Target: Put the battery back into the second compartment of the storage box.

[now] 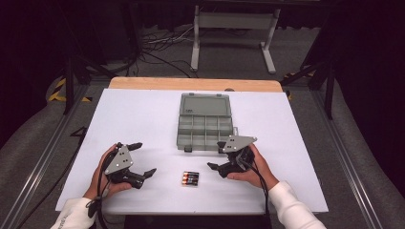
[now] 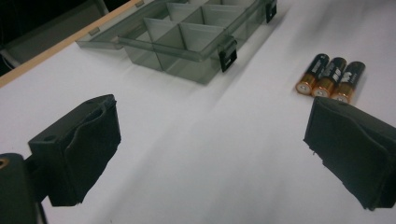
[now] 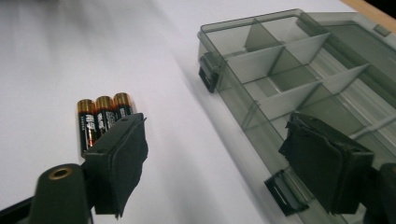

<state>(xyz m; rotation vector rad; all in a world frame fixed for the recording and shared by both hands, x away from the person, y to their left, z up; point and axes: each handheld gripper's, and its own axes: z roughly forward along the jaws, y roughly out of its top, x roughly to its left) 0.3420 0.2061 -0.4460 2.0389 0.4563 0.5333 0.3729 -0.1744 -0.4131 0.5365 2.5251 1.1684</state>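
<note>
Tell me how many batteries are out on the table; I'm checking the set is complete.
3. The batteries lie side by side, touching, on the white table in front of the open organizer box, between the two grippers. None seem hidden.

A white sheet [image 1: 143,114] covers most of a wooden table [image 1: 143,84], whose bare far edge shows beyond it. Behind the table, a pale metal frame [image 1: 234,21] stands on the grey floor [image 1: 296,52], with dark cables [image 1: 157,45] lying loosely beside it.
</note>
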